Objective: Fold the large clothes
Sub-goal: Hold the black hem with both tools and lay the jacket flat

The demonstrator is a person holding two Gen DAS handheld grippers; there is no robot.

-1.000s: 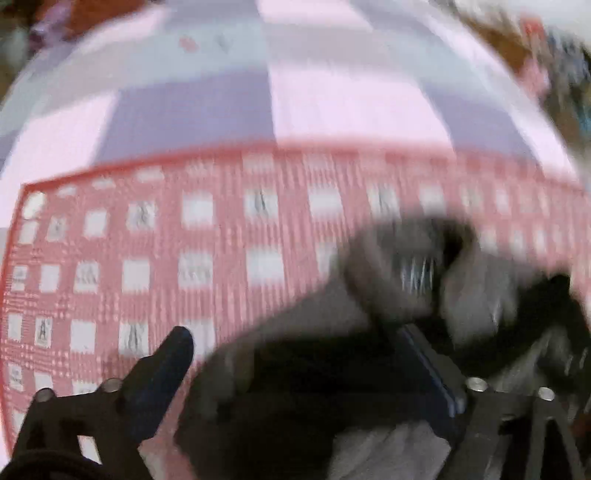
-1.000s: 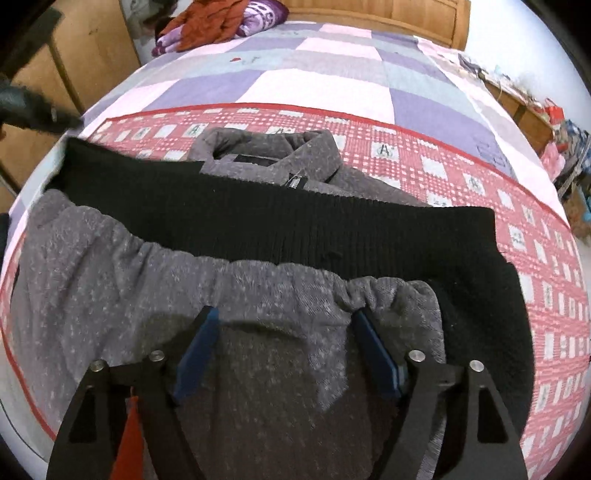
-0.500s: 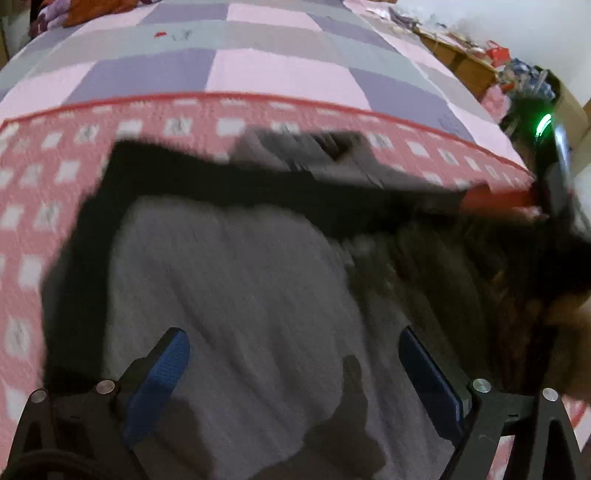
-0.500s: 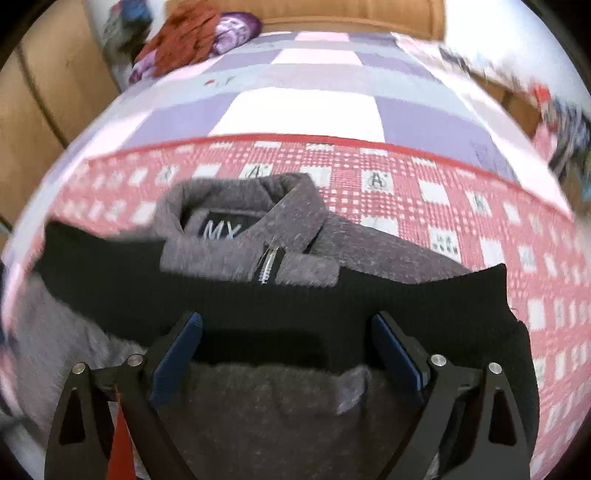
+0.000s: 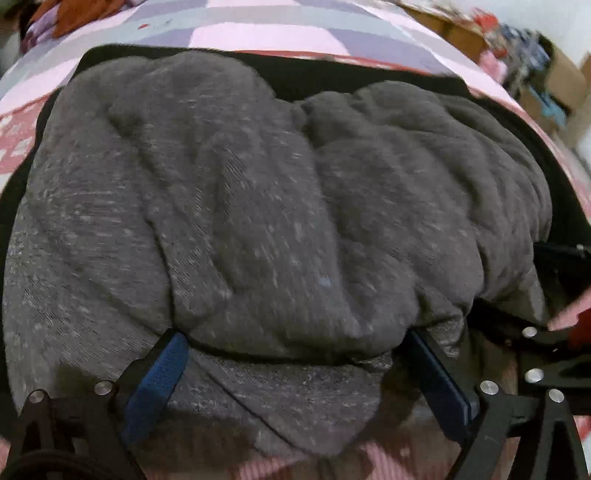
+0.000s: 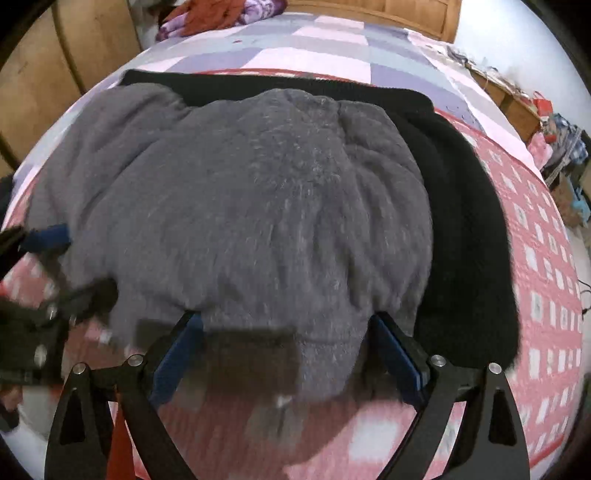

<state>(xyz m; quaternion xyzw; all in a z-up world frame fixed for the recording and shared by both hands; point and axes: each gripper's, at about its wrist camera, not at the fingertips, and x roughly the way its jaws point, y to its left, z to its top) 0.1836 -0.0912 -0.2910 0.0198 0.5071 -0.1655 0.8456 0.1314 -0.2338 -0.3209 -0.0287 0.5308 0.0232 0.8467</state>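
Observation:
A grey speckled jacket with a black ribbed hem lies bunched and folded on the bed. In the left wrist view my left gripper has its jaws wide apart, with the jacket's near fold between the blue pads. In the right wrist view the jacket fills the middle, and my right gripper is also wide open around its near edge. The left gripper's blue pad shows at the left edge of that view. The collar is hidden under the fold.
The jacket lies on a red and white checked cloth over a pink and purple checked bedspread. A heap of red and purple clothes sits at the head of the bed. Wooden wardrobe left, clutter right.
Both grippers have moved in close to the jacket. The lower part with the black hem now lies folded over the collar, which showed half a second ago. Both stay open.

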